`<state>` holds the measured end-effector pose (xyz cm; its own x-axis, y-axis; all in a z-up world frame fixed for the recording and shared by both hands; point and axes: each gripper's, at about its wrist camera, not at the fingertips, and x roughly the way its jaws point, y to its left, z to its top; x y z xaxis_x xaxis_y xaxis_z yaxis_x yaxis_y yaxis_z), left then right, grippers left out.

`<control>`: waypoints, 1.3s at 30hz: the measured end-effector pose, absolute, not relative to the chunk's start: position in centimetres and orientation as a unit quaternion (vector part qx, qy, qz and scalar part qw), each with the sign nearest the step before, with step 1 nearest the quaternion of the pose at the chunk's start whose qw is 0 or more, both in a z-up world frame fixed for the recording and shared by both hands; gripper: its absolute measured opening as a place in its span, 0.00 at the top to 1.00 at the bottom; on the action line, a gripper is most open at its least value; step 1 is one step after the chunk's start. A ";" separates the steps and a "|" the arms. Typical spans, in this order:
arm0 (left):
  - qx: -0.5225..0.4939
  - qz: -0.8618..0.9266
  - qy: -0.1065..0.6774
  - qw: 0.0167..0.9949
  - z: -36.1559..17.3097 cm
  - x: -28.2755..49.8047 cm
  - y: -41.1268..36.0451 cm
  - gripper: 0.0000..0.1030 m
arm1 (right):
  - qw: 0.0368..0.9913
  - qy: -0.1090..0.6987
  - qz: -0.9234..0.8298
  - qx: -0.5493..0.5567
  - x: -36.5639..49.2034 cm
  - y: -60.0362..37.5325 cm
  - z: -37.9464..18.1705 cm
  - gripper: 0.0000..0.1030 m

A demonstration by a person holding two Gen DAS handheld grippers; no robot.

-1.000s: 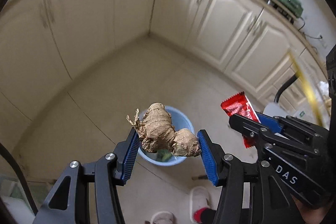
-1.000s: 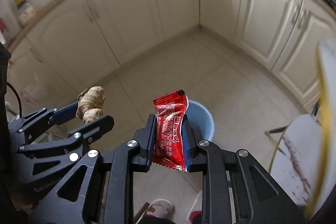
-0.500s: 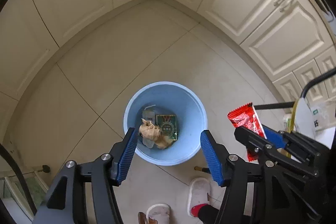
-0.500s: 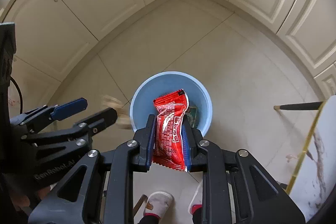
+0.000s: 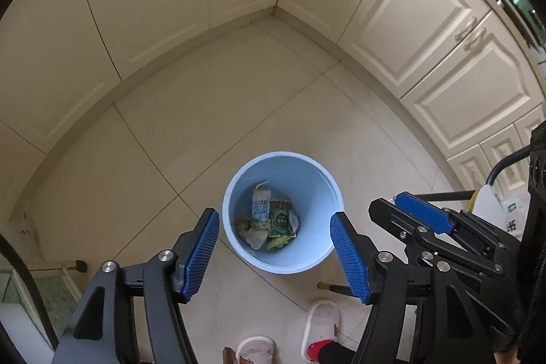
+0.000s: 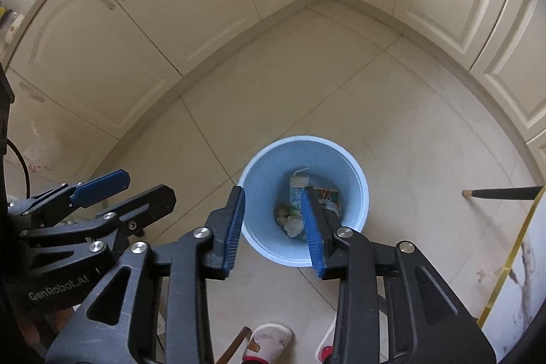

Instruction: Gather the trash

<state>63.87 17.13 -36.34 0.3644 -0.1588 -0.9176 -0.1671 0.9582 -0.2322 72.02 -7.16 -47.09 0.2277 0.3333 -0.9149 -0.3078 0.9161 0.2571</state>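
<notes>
Down in the one blue bin [image 5: 309, 256] on the tiled floor [image 5: 204, 132] lies the trash: one drink carton with a straw [image 5: 261, 205], one green packet [image 5: 280, 222], one knob of ginger [image 5: 243, 224] and some crumpled pale scraps. A red wrapper cannot be made out among them. Two grippers hang over the bin. The left gripper [image 5: 274, 256] has its jaws spread and opening, nothing between them. The right gripper [image 6: 273, 227] has its jaws apart and opening too, likewise empty. Two slippered feet [image 5: 320, 328] stand just beside the bin, and cream cabinet doors [image 5: 423, 9] wrap the corner behind.
</notes>
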 end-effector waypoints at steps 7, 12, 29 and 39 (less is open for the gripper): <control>-0.147 0.008 0.535 0.832 -31.5 58.4 16.8 0.36 | 0.804 0.563 0.190 -0.011 69.2 -6.4 -42.0 0.53; -0.158 0.014 0.503 0.850 -27.0 53.1 17.2 0.32 | 0.826 0.536 0.173 -0.027 66.2 -6.7 -37.0 0.34; -0.091 -0.020 0.263 0.960 -8.5 30.0 6.8 0.10 | 0.934 0.341 0.109 -0.004 50.6 -14.8 -15.6 0.00; -0.036 -0.026 0.114 0.993 -4.9 16.5 -2.1 0.02 | 0.971 0.234 0.043 0.020 41.0 -21.9 -7.4 0.00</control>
